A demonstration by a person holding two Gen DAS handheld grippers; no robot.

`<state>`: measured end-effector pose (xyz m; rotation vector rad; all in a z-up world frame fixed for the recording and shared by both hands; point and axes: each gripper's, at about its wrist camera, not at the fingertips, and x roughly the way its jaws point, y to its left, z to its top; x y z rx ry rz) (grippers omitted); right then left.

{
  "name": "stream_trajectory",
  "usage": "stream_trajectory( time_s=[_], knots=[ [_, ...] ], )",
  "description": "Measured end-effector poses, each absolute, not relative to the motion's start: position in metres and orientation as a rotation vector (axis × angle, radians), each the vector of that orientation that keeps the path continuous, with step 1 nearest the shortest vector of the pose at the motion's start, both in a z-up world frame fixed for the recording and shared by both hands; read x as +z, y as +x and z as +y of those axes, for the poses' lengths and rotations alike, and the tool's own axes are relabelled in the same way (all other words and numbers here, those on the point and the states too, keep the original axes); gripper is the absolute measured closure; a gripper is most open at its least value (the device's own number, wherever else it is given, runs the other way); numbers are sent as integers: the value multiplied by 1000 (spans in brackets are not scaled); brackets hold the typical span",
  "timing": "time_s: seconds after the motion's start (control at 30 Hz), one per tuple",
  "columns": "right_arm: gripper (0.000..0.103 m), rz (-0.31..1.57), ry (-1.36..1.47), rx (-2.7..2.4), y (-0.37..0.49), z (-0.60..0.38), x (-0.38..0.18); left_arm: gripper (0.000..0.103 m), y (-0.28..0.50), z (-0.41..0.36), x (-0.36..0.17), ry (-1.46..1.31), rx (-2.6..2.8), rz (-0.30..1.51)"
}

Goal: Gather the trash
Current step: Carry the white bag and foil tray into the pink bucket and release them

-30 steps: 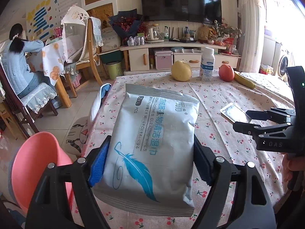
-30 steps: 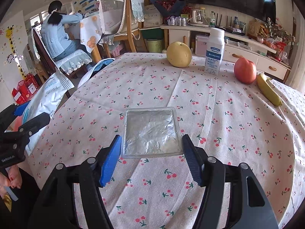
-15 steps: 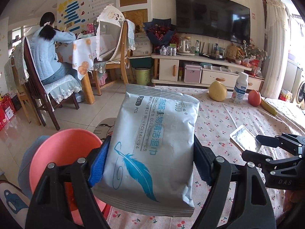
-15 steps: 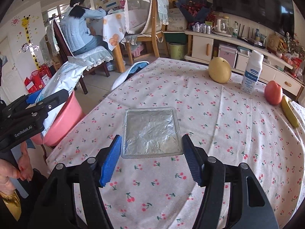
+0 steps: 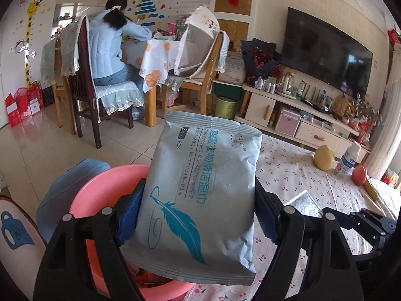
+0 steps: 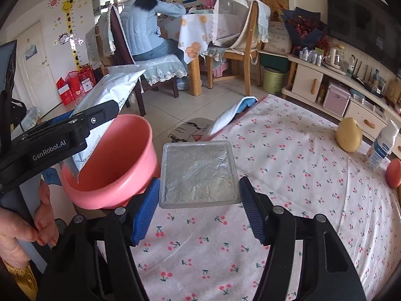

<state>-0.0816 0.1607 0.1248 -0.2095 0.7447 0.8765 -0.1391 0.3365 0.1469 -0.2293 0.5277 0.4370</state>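
Pomelo (image 6: 348,134), bottle (image 6: 382,146), apple (image 6: 394,173) on tablecloth (image 6: 288,200)

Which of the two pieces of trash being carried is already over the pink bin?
The blue-grey wipes packet, clamped in the left gripper, hangs over the pink bin. The silver foil packet in the right gripper is beside the bin, over the tablecloth.

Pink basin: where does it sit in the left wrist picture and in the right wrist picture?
Left wrist: pink basin lower left, mostly hidden behind the wet wipes pack.
Right wrist: the basin left of centre, beside the foil tray.
Shared landmark: the yellow pomelo on the cherry tablecloth.
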Motion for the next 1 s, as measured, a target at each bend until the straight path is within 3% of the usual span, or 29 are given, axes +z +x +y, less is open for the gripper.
stream_trajectory(
  time_s=[0.67, 0.77, 1.0],
  knots=[
    [38, 749, -376, 1090, -114, 314, 99, 24, -165, 451, 105, -667, 583, 650],
    [21, 762, -409, 1070, -117, 319, 88, 22, -161, 460, 95, -697, 597, 699],
    [15, 736, -318, 995, -109, 284, 87, 16, -151, 444, 99, -543, 650, 706]
  ],
)
